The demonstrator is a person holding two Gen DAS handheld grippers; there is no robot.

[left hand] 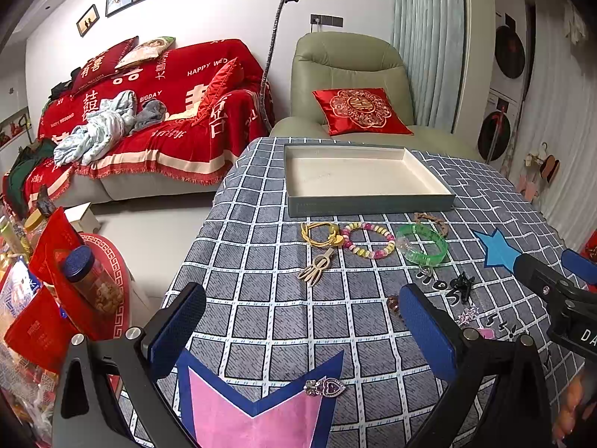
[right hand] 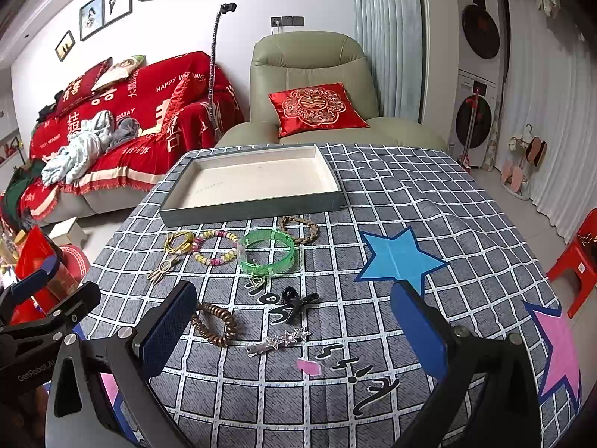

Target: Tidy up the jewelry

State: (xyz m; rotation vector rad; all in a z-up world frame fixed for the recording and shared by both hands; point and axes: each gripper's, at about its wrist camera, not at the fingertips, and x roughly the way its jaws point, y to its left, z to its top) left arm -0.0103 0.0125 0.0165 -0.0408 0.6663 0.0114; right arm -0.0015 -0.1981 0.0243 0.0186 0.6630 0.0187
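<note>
Both grippers wide apart, empty; jewelry still loose on desk, tray empty.

Right gripper (right hand: 294, 339) nearest: brown wooden bead bracelet (right hand: 215, 324) at its 10 o'clock by left pad, silver star hair clip (right hand: 278, 341) dead ahead, long axis 8–2. Shallow grey cream-lined tray (right hand: 253, 211) at 12, beyond. Left gripper (left hand: 302, 332): purple heart clip (left hand: 325, 388) just under it.

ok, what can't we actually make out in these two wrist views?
- Brown coil bracelet: in the left wrist view almost all hidden behind the left gripper finger.
- Heart clip: absent from the right wrist view.
- Black lettering on the cloth: unreadable in either view.
- Tray floor marks: too faint.
</note>
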